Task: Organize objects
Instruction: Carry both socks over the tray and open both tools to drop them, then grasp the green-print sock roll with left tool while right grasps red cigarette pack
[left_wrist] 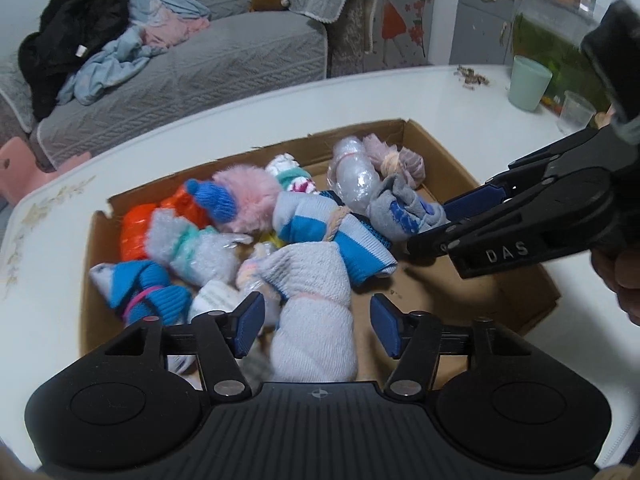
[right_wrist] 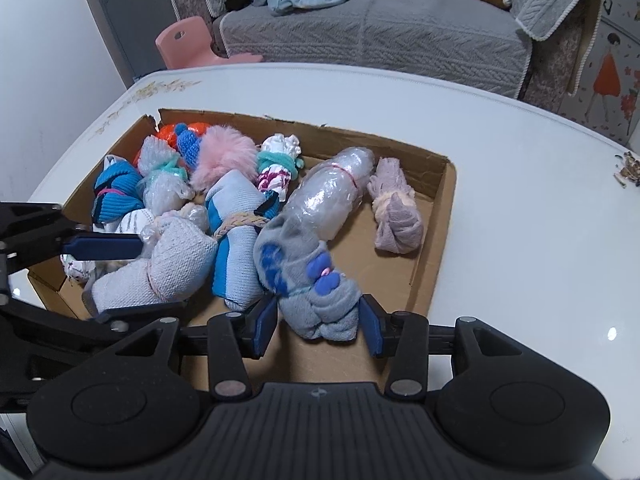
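White tabletop [right_wrist: 500,184] carries a shallow brown cardboard box [right_wrist: 440,208] filled with rolled sock bundles. Among them, a pale grey knitted bundle tied with a thin band [left_wrist: 316,300] lies in the box's near part, its long axis running from the left gripper [left_wrist: 318,326] toward the box's middle; the jaws stand wide on either side, pads clear of it. A grey bundle with blue patches [right_wrist: 304,280] lies lengthwise away from the right gripper [right_wrist: 320,322], whose narrowly parted pads flank its near end; whether they touch it I cannot tell.
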`<state>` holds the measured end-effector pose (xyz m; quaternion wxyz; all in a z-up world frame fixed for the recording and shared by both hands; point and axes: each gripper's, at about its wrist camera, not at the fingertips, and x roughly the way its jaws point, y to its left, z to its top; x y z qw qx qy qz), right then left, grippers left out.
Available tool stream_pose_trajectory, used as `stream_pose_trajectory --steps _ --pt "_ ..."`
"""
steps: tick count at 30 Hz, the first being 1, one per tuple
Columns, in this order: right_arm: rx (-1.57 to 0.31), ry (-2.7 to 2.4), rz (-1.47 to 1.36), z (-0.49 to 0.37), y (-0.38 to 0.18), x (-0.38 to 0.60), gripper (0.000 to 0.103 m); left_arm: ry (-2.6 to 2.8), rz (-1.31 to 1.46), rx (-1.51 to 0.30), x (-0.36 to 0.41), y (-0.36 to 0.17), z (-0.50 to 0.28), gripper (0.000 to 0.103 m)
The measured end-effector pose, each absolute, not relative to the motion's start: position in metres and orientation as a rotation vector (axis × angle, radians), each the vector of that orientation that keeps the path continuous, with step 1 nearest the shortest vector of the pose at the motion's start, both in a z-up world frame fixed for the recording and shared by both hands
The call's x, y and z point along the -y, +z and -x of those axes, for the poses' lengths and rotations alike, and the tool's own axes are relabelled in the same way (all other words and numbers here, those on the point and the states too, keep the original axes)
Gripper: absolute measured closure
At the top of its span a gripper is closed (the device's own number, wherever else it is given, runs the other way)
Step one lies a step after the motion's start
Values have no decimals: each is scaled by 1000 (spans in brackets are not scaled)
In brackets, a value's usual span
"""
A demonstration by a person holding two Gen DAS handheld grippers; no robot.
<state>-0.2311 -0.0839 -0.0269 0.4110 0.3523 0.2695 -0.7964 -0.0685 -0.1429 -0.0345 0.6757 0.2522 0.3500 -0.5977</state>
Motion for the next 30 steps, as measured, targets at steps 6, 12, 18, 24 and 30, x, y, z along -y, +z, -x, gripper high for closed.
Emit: stream_pose_trajectory --steps 6,12,18,24,30 --pt "-688 -1988 -873 229 -27 87 59 -1319 -550 -807 115 -24 55 33" --pt "-711 -1979 -845 222 -25 86 52 -1298 -520 -840 104 -26 45 29" --pt "-723 -1960 -840 206 -19 75 42 -1307 -501 -853 90 -19 49 22" --pt "-763 -1920 -787 173 -12 60 35 -1282 -473 -875 59 -9 51 17" --pt "-744 -1907 -759 146 1 38 34 -1190 -465 -919 30 -18 50 14"
